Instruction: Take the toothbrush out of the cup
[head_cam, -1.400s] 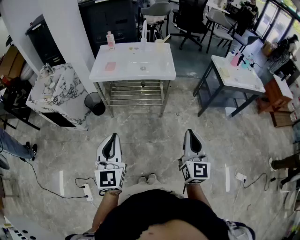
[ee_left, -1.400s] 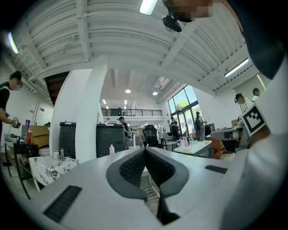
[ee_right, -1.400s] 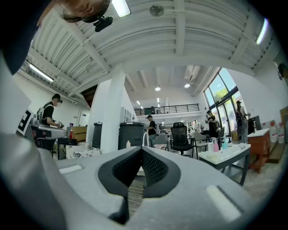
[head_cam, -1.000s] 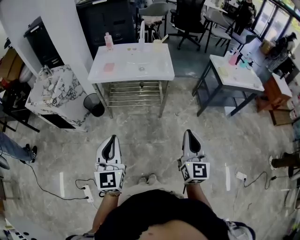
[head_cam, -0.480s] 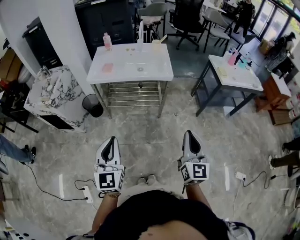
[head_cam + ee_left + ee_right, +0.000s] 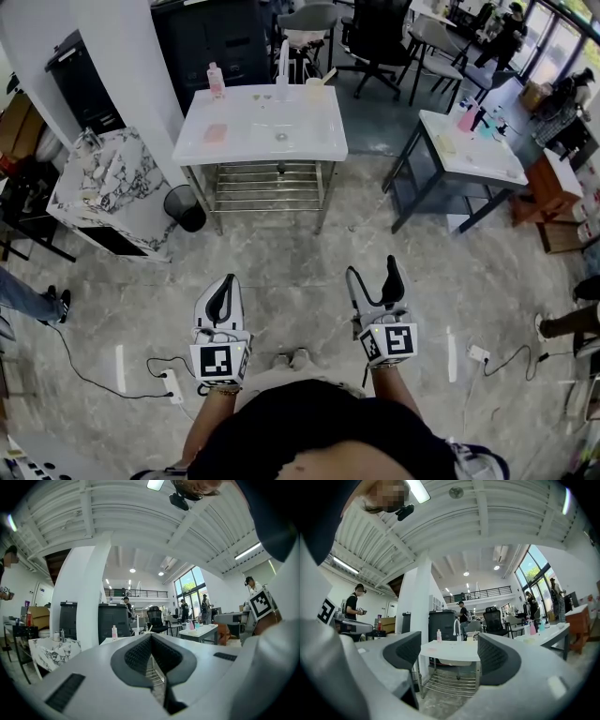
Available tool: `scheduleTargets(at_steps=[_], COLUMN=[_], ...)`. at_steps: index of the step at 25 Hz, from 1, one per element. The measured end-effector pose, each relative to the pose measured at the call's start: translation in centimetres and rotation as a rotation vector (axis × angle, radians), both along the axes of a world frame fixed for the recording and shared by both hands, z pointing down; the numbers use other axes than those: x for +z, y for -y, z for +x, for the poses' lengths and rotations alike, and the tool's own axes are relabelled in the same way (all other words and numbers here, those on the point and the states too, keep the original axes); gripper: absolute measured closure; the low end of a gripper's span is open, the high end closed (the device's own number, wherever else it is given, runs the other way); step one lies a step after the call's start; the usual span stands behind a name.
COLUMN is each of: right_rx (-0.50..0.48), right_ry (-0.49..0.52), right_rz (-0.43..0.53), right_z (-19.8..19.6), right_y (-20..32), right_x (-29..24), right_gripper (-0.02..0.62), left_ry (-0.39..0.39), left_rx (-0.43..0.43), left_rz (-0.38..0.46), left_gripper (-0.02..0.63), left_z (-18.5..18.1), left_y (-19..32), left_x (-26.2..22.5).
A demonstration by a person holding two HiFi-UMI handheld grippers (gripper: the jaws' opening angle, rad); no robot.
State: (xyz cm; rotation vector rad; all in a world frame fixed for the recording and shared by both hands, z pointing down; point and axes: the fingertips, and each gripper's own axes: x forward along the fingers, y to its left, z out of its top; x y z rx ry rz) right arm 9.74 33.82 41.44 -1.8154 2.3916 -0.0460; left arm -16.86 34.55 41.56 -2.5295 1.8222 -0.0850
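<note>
A pale cup (image 6: pixel 315 88) with a toothbrush (image 6: pixel 327 77) leaning out of it stands at the back of the white sink table (image 6: pixel 262 131), beside the faucet (image 6: pixel 282 66). In the right gripper view the cup (image 6: pixel 470 638) shows small and far off between the jaws. Both grippers hang level over the floor, well short of the table. My left gripper (image 6: pixel 222 281) (image 6: pixel 150 637) is shut with nothing in it. My right gripper (image 6: pixel 374 270) (image 6: pixel 449 643) is opening, its jaws spread wide with nothing between them.
A pink bottle (image 6: pixel 217 80) stands at the sink's back left. A marble-topped cabinet (image 6: pixel 103 187) and a black bin (image 6: pixel 190 206) stand left of the sink table, a second white table (image 6: pixel 473 150) to the right. A power strip (image 6: pixel 172 382) and cables lie on the floor.
The right gripper's jaws, shut in the earlier frames, now stand apart. The left gripper and both hands have kept their places.
</note>
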Motion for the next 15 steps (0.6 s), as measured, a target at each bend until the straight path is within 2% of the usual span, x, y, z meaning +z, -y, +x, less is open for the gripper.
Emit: scheduleTargets(at_steps=[3, 7, 11, 15], right_rx=[0.010, 0.034, -0.006, -0.062], right_ry=[-0.050, -0.070, -0.099, -0.155], right_rz=[-0.008, -0.018, -0.041, -0.016], right_z=[0.7, 1.4, 1.0, 0.9], right_y=[0.4, 1.2, 2.0, 2.9], right_x=[0.5, 0.6, 1.1, 1.0], right_gripper=[0.236, 0.236, 0.236, 0.236], left_ry=[0.002, 0.002, 0.000, -0.006], left_rx=[-0.013, -0.031, -0.056, -0.082], left_rz=[-0.006, -0.009, -0.013, -0.009], left_gripper=[0.603, 0.603, 0.603, 0.603], left_z=[-0.2, -0.2, -0.2, -0.1], left_y=[0.4, 1.2, 2.0, 2.9], left_x=[0.1, 0.4, 0.8, 1.0])
